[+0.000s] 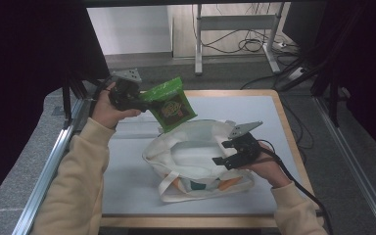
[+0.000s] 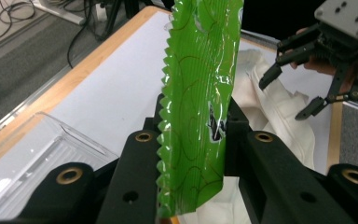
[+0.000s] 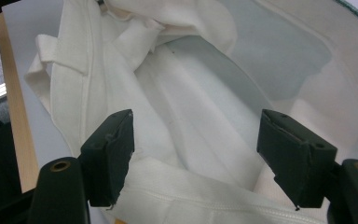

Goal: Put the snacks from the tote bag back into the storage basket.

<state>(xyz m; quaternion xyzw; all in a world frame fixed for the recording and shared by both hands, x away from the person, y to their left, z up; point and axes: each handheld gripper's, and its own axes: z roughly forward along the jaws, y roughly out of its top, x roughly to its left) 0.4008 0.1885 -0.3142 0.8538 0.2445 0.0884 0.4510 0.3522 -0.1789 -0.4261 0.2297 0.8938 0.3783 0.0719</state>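
Left hand [image 1: 105, 110] raised at the table's [image 1: 127, 161] far-left corner, holding the left gripper [image 1: 144, 100] with its jaws clenched on a green packet [image 1: 172, 105]. Packet is off the table, tilted, hanging over the far rim of a white bag [image 1: 196, 161] without touching it. In the left gripper view the packet [image 2: 198, 107] stands edge-on between the jaws, serrated seam to the left; a clear plastic tray [image 2: 32, 154] lies at lower left on the table. Bag sits mid-table, mouth wide open, a handle loop at its near-left side, orange print on its near face. Right gripper [image 1: 225, 152] hovers at the bag's right rim, jaws released and spread wide; right hand [image 1: 267, 169] behind it. In the right gripper view the jaws frame the bag's [image 3: 191, 107] pale interior, gripping nothing.
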